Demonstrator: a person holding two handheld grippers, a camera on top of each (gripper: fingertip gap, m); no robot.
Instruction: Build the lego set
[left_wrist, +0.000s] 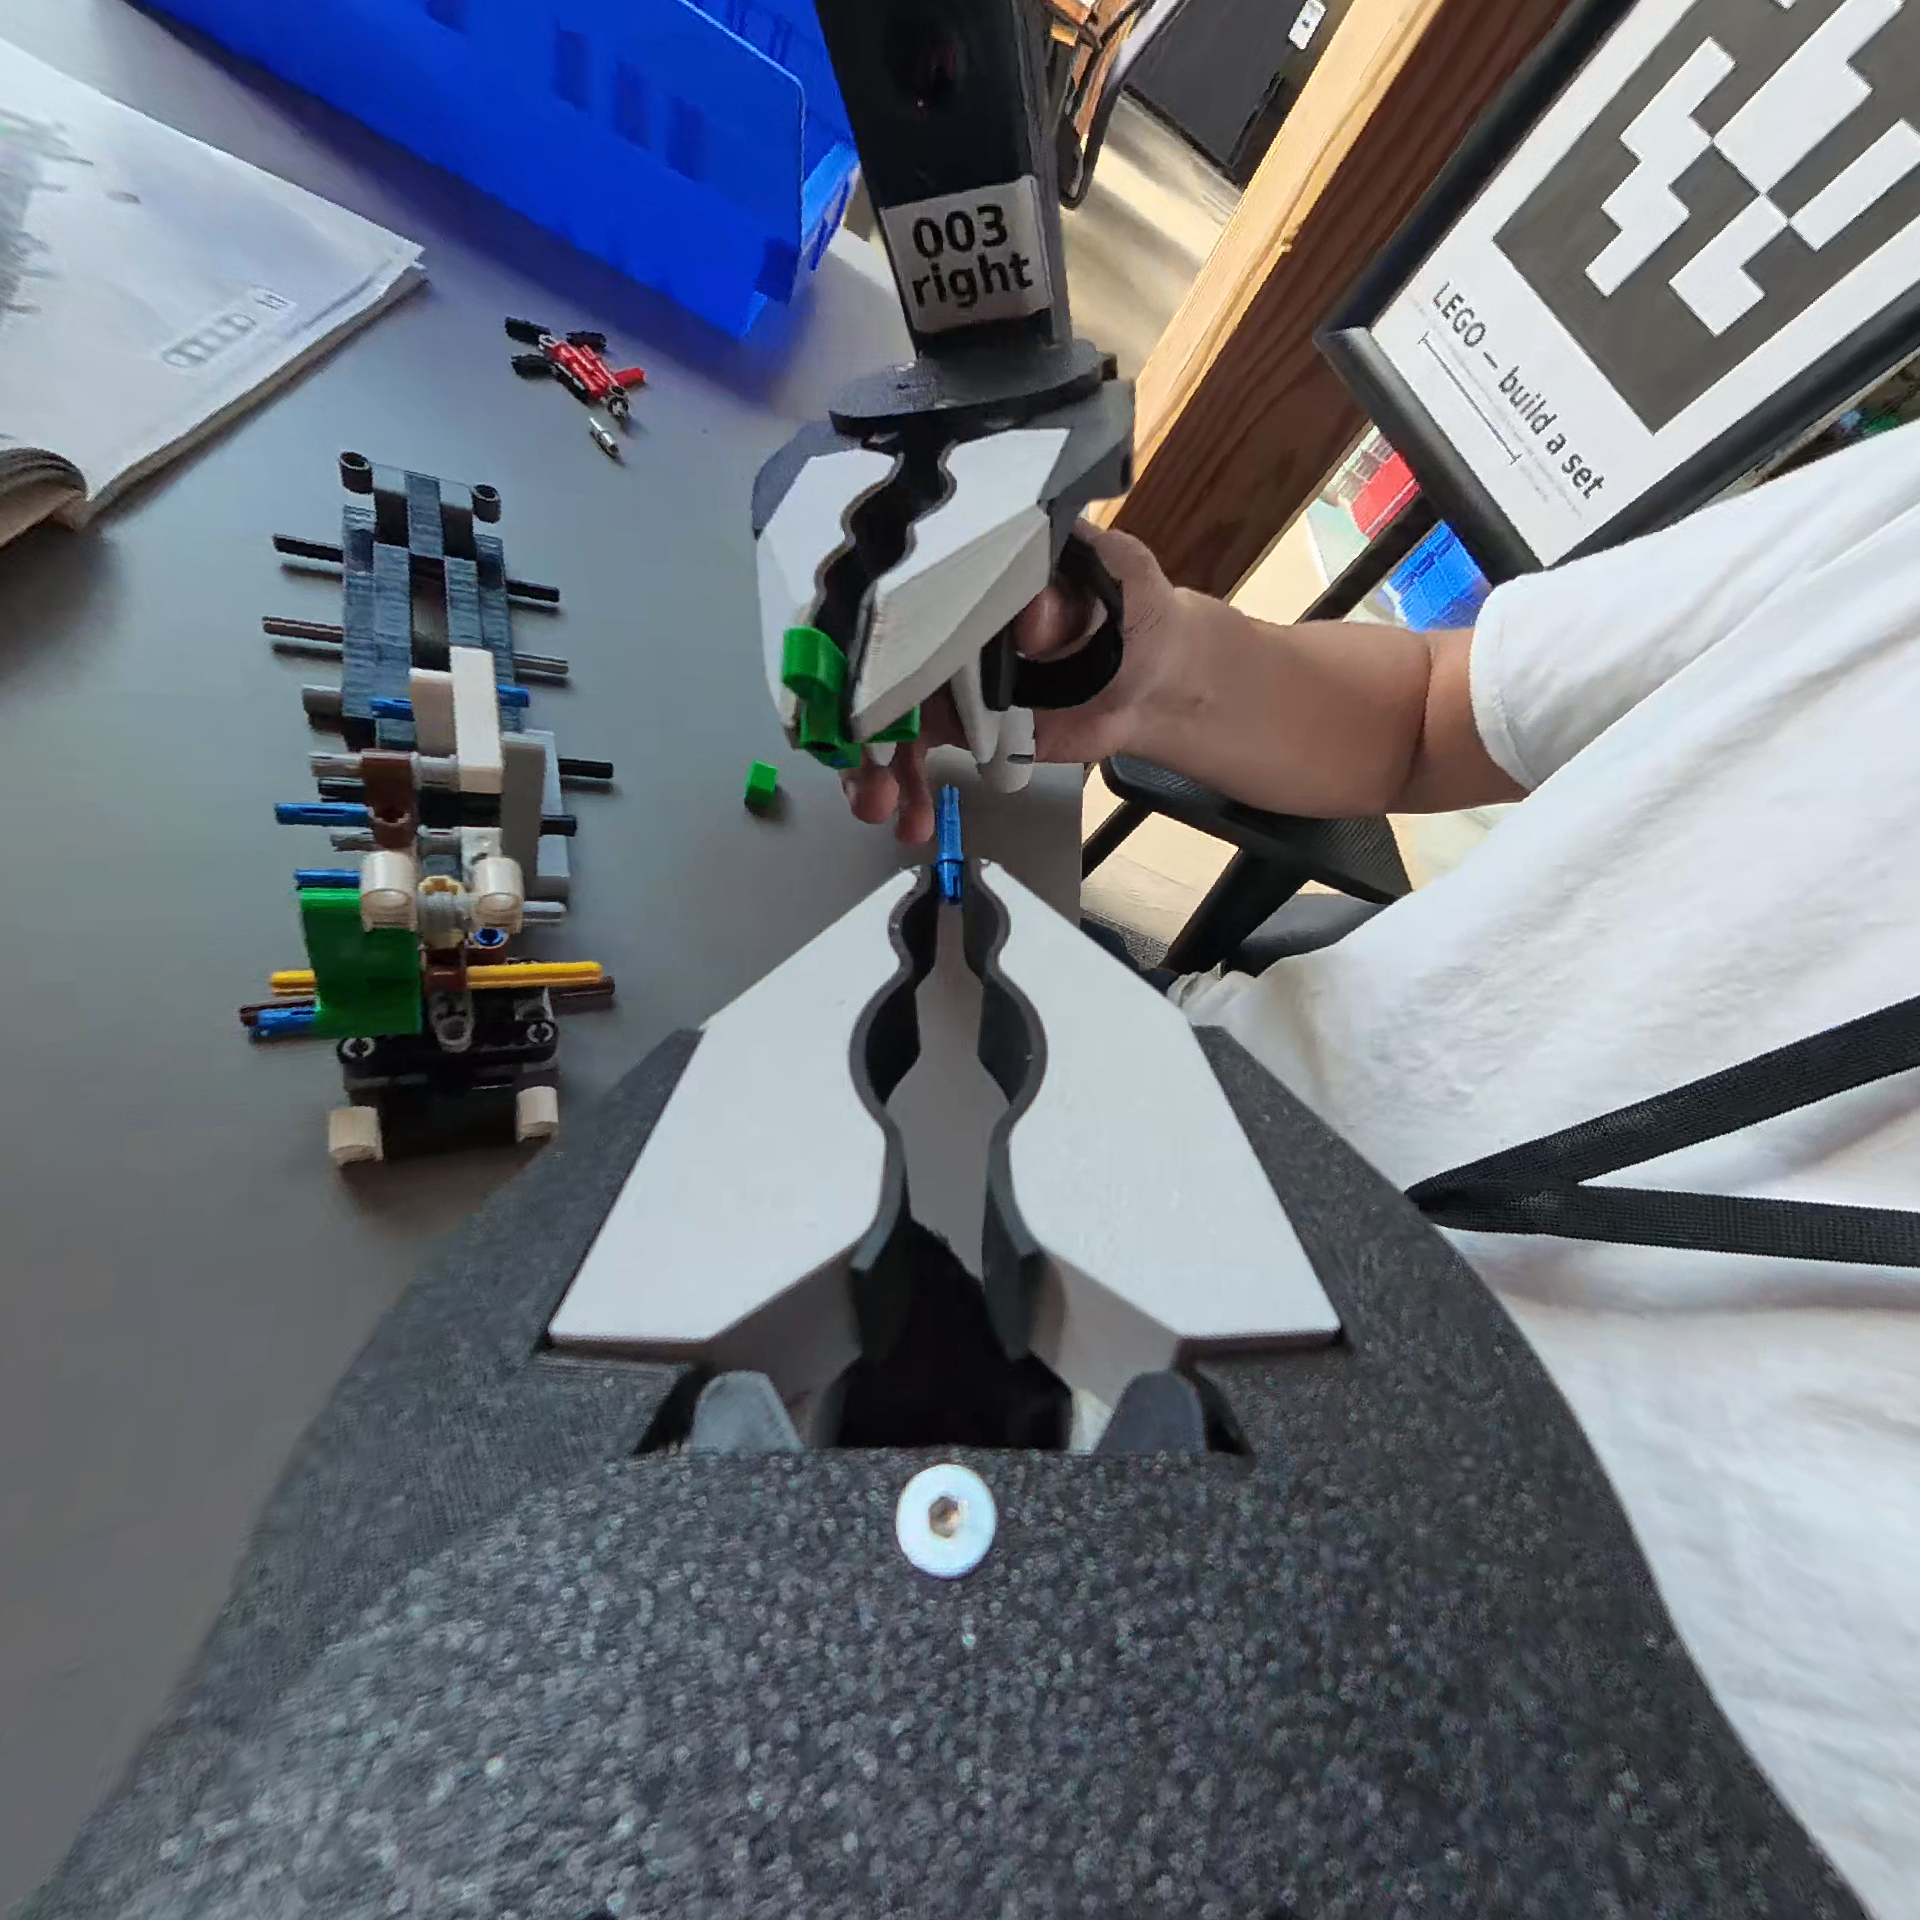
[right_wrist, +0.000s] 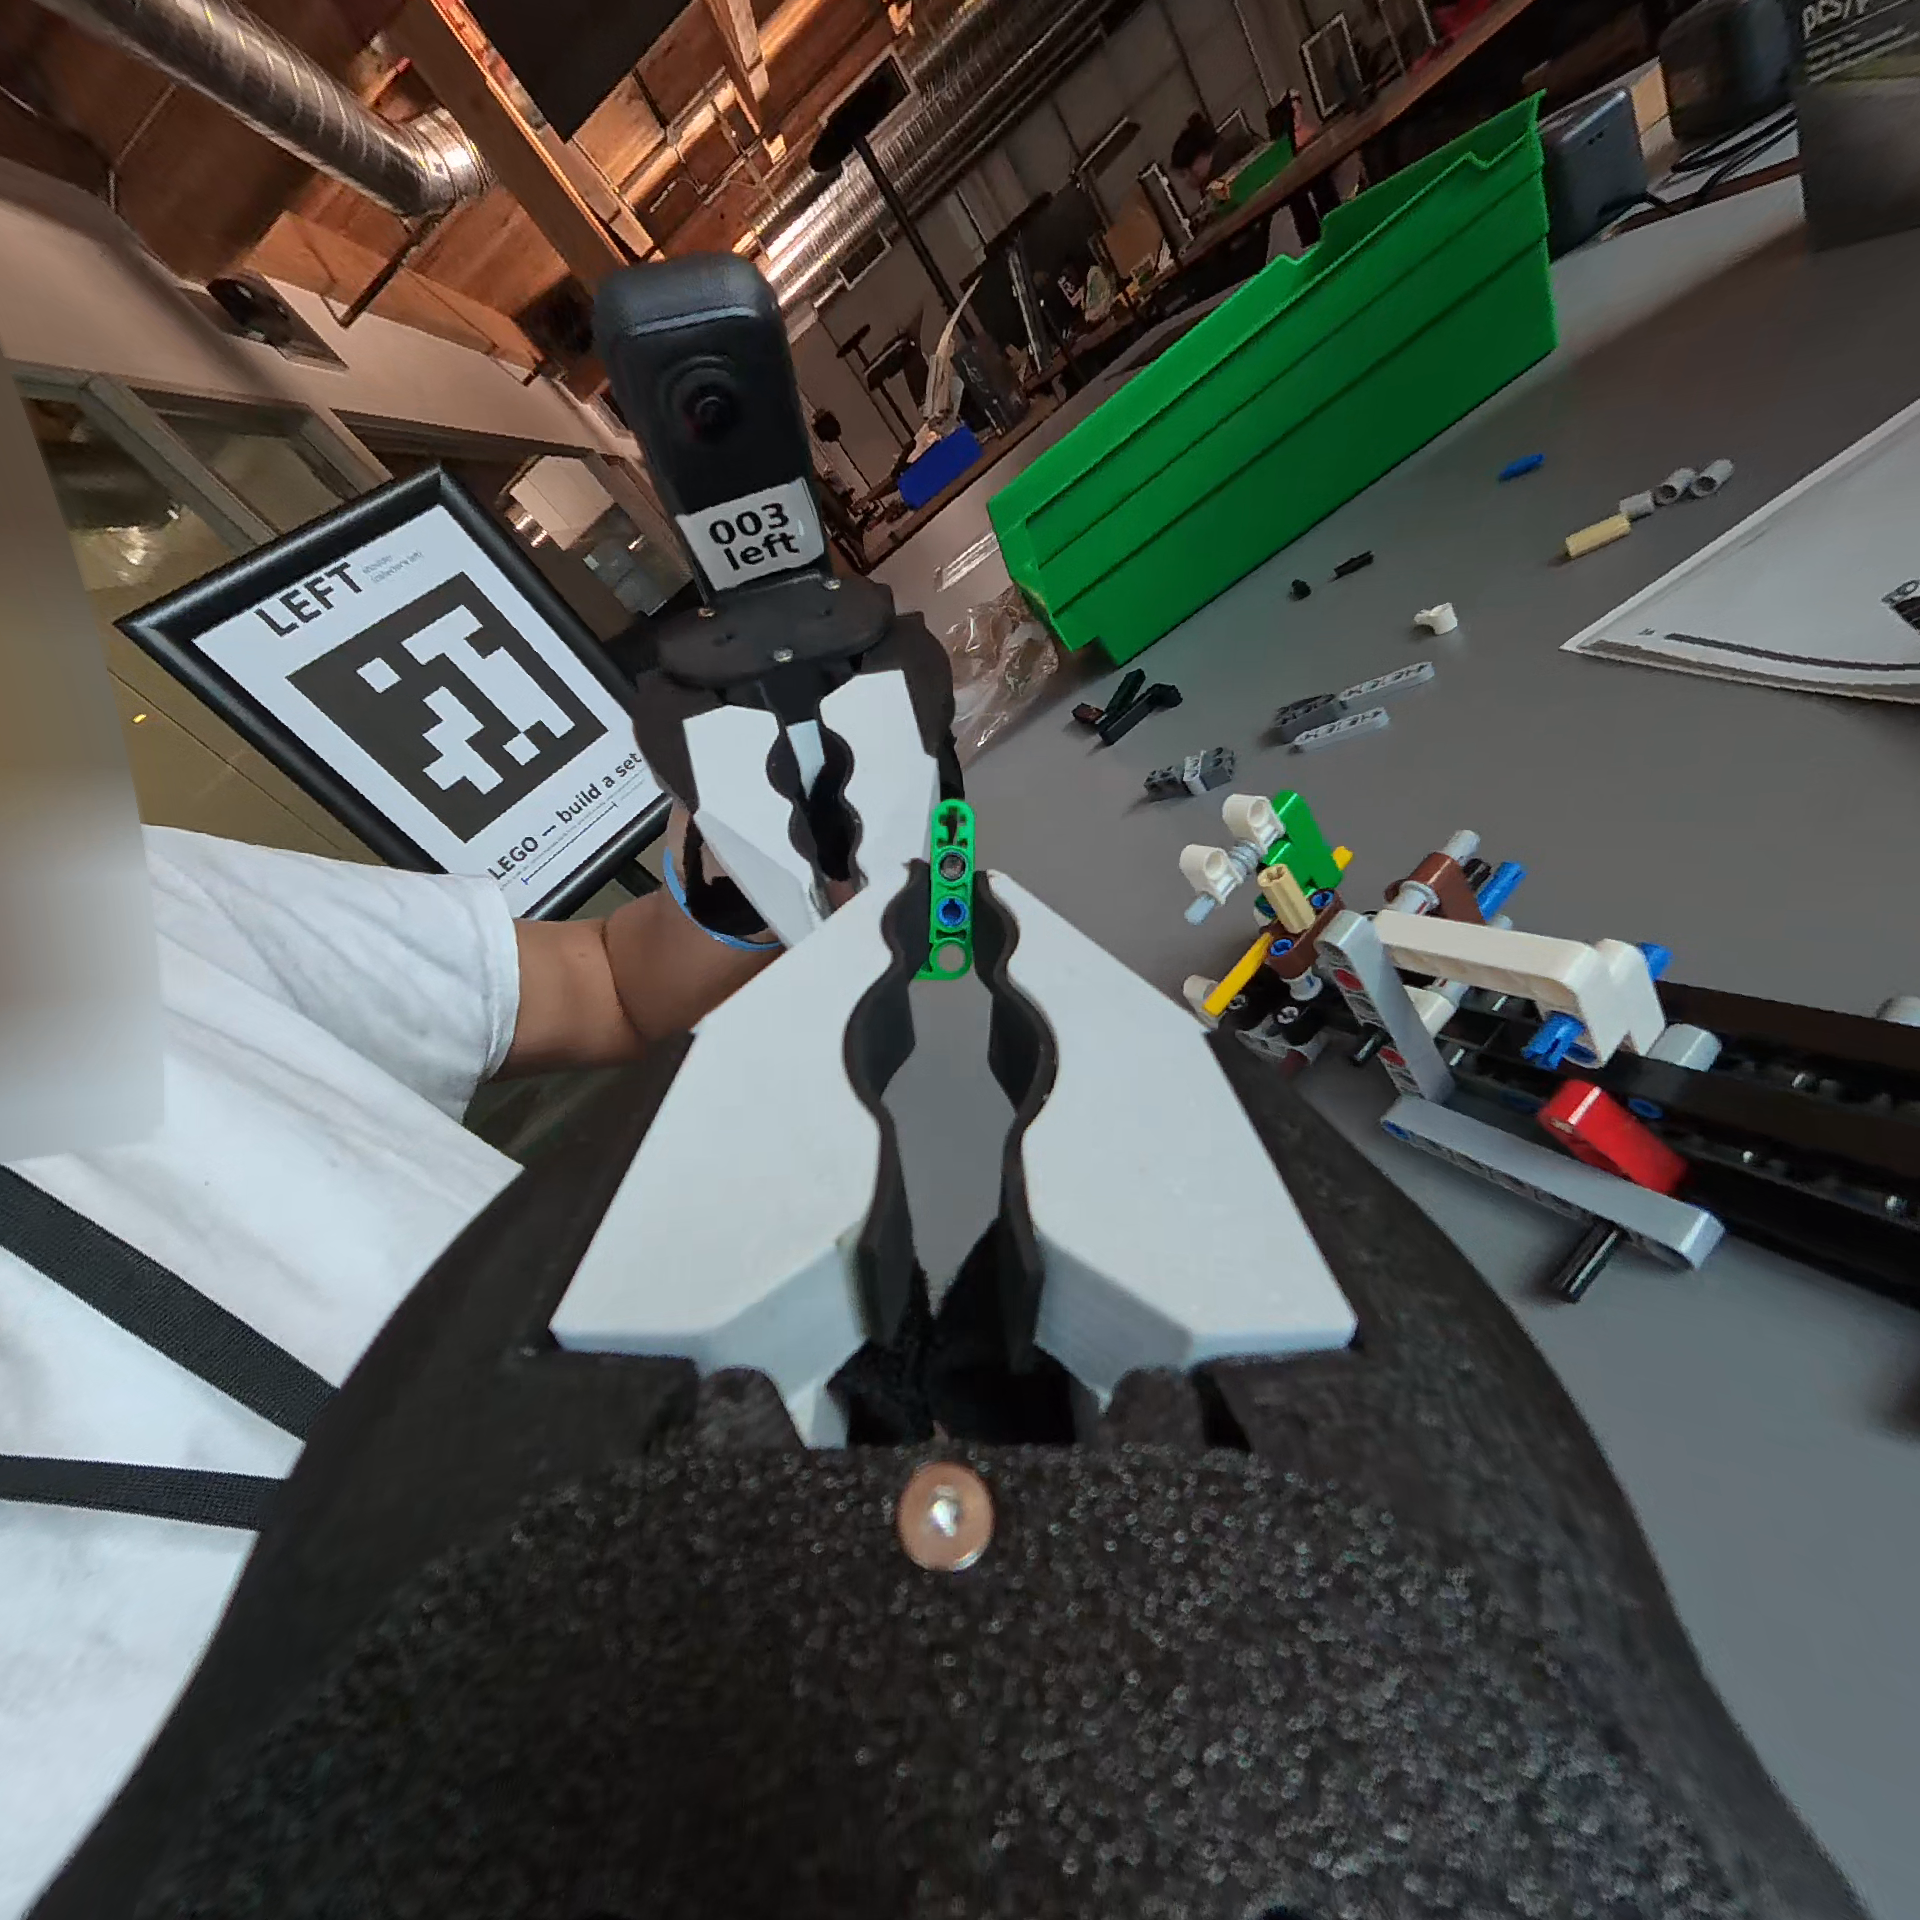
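Note:
My left gripper (left_wrist: 948, 883) is shut on a small blue pin (left_wrist: 948, 836) that sticks out past its tips. My right gripper (right_wrist: 951, 883) is shut on a thin green beam (right_wrist: 952, 894) with holes; blue shows in one hole. In the left wrist view the right gripper (left_wrist: 831, 717) holds the green beam (left_wrist: 816, 691) just up and left of the pin, a little apart from it. In the right wrist view the left gripper (right_wrist: 831, 894) faces mine closely. The part-built lego model (left_wrist: 436, 810) lies on the grey table, left of both grippers, and shows at the right (right_wrist: 1455, 997).
A small green piece (left_wrist: 761, 784) lies near the right gripper. A blue bin (left_wrist: 582, 135), an open instruction booklet (left_wrist: 156, 291) and red and black parts (left_wrist: 577, 364) are behind the model. A green bin (right_wrist: 1299, 416), loose grey parts (right_wrist: 1340, 712) and a framed marker sign (right_wrist: 416, 707) are nearby. My two grippers' fingertips are within a few centimetres of each other.

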